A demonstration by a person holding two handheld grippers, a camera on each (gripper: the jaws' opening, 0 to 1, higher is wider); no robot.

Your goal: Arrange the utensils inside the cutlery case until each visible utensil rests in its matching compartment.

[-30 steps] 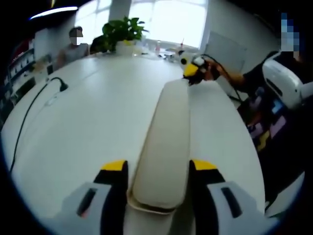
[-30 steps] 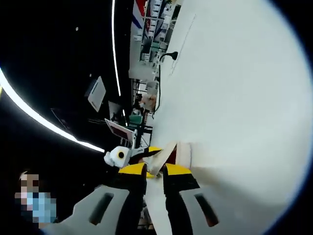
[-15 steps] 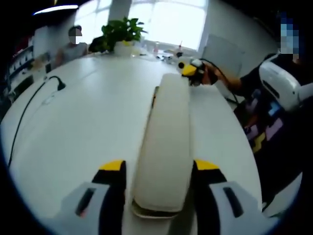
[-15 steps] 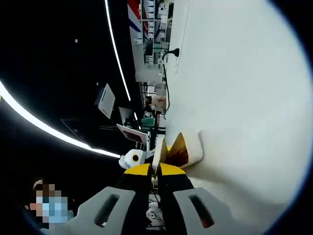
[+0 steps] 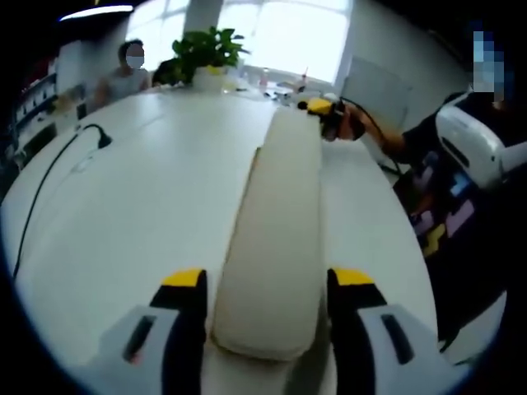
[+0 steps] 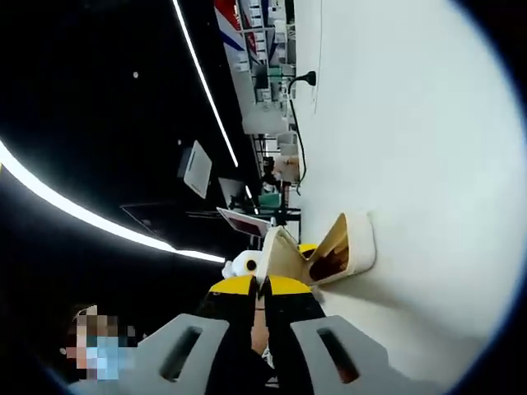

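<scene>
A long cream cutlery case [image 5: 276,239] lies on a white surface [image 5: 132,222], its long axis running straight away from the left hand-held gripper [image 5: 268,292] toward the far edge. The near end of the case sits between that gripper's two yellow-tipped jaws, which stand wide on either side of it; whether they press the case cannot be told. At the far end, the right hand-held gripper [image 5: 323,109] meets the lid.

In the right gripper view, the case [image 6: 350,247] is seen end-on, its lid [image 6: 280,253] lifted clear of the tray like an opening mouth, with a dark interior in which no utensils can be made out. The right hand-held gripper [image 6: 262,286] has its jaws pinched nearly together on the lid's edge. Judging from this, the left steadies the case while the right, nearer the lid, opens it.
</scene>
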